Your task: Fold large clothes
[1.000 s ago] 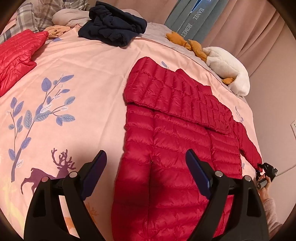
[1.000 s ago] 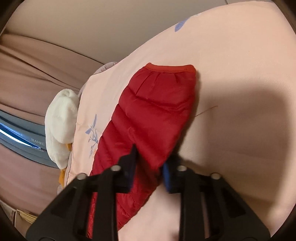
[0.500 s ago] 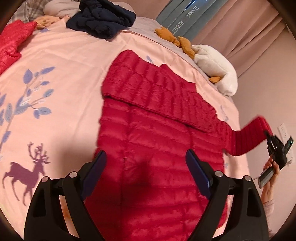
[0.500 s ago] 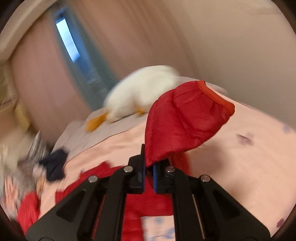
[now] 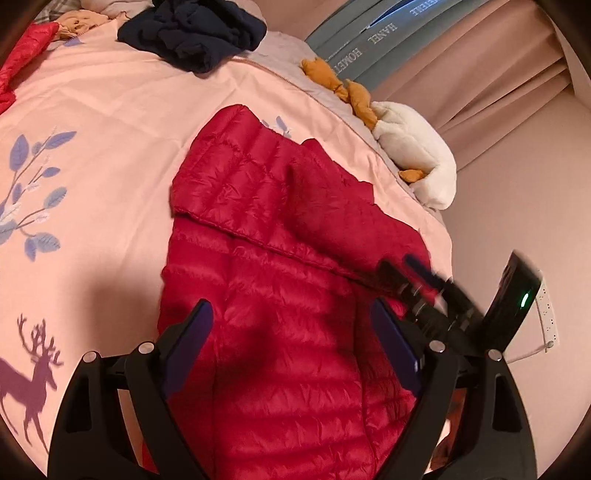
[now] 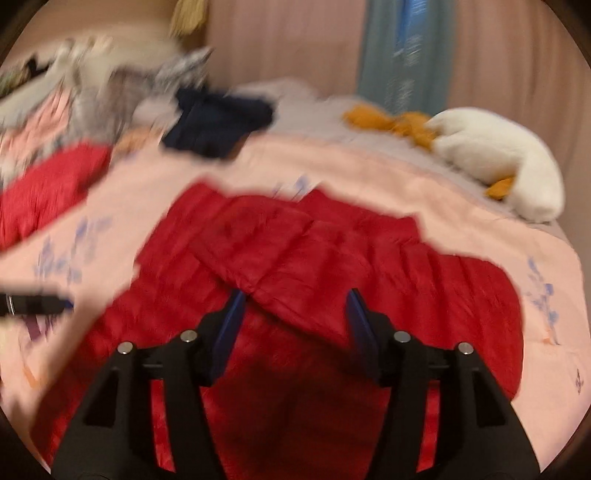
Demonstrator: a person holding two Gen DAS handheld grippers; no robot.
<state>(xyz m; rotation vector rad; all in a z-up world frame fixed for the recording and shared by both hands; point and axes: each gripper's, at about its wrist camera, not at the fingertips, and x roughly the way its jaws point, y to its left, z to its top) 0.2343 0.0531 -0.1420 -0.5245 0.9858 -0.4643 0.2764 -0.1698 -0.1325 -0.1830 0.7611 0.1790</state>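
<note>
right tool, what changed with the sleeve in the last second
The right tool was clamped on the sleeve at the bed's edge, lifted it and swung it across the jacket. Now its jaws are open and the sleeve lies folded over the jacket's body. The left tool stayed open above the jacket; the navy clothes and white plush did not move.

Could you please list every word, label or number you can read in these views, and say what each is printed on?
"HANEL HOMET...": white capitals, cut off after the T, on the blue-grey curtain behind the bed in the left wrist view.
A second line beside it, ending "...ELL", is only partly legible.
In the right wrist view the same curtain carries print too blurred to read.
The red down jacket shows no readable label.
</note>
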